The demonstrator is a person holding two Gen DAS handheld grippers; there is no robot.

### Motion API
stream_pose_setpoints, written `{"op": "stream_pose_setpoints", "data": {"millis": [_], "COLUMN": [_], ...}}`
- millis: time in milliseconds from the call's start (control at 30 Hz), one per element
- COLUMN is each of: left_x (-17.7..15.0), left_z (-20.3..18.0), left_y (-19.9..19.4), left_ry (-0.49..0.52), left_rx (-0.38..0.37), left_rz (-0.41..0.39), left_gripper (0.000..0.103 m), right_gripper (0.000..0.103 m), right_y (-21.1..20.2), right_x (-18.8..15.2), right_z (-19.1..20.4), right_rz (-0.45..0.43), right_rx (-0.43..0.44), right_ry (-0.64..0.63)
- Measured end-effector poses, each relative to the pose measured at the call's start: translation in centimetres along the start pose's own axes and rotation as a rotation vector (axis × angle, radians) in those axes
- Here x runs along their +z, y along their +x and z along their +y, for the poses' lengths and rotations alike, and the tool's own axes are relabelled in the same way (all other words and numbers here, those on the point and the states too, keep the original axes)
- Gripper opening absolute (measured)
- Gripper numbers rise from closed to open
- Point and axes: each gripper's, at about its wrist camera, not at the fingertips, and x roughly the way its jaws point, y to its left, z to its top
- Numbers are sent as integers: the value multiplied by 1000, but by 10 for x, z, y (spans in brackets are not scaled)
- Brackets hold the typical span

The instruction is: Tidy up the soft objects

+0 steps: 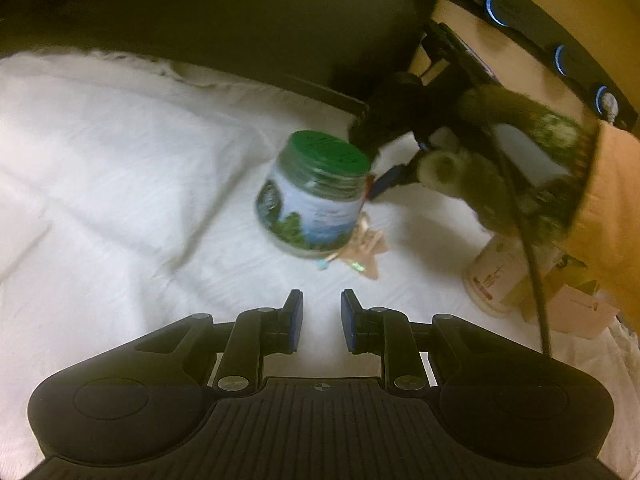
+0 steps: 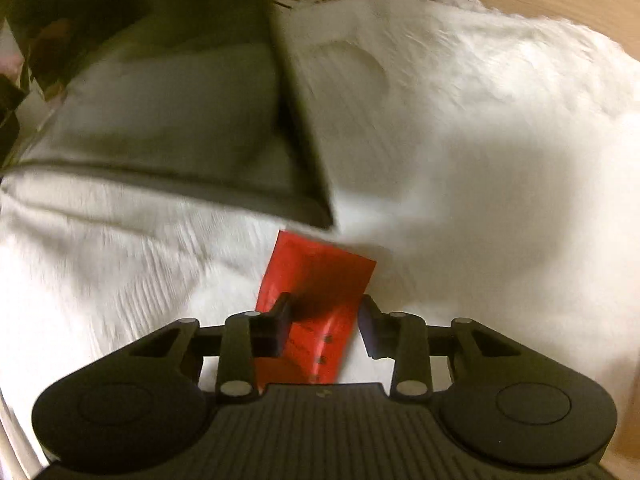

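Left claw (image 1: pixel 322 312) hovers low over the white textured cloth (image 1: pixel 120 184) w/ a narrow gap between its blue-padded fingers, nothing between them. Straight ahead, a green-lidded clear jar w/ a landscape label (image 1: pixel 314 196) stands tilted on the cloth, blurred. Under its near side lie tan paper scraps (image 1: pixel 366 246). Just right of the jar, the right claw (image 1: pixel 390 180) reaches in from upper right; whether it touches the jar can't be told. A furry dark-green sleeve (image 1: pixel 516 168) covers the arm behind it. A cream cylindrical paper cup w/ red print (image 1: pixel 498 276) stands at right, partly hidden by a black cable (image 1: pixel 532 264).

Right wrist view: right claw (image 2: pixel 324 312) is spread fairly wide, holding nothing. A red flat packet (image 2: pixel 316 296) lies on the cloth between & below the fingers, its far corner tucked under the edge of a grey fabric cushion (image 2: pixel 180 132). The left finger overlaps the packet's left edge; contact unclear. White shaggy fur rug (image 2: pixel 500 140) fills the right side, beside the cushion. View is motion-blurred.
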Motion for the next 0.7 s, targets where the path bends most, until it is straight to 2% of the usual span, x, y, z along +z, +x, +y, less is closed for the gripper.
{"op": "stream_pose_setpoints", "data": {"millis": [67,100,133,300,433,533,700], "left_x": [4,7,8,14,14,12,12], "left_z": [-5,-9,-11,-27,-38,-42,-43], "left_y": [6,9,12,30,35,38,26], "left_ry": [10,17,23,39,63,85,114], "left_rx": [-4,-8,-11,-11,-5,14,46], "left_rz": [-2,-1,1,23,31,55,49], "left_gripper": [23,23,23,23,23,23,23], "right_gripper": [19,4,1,1,3,4,4], "right_y": [-8,-12,-14,-21,-42,-57,-36], "right_x": [-10,-16,-23,-66,-81,-82,-82], "right_z": [-3,-5,-6,-14,-20,-20,-8], "right_rz": [28,40,58,145,82,27,21], "right_rx": [-7,-6,-10,13,47,70,41], "right_ry": [-25,-36,-51,-84,-62,-100,-136]}}
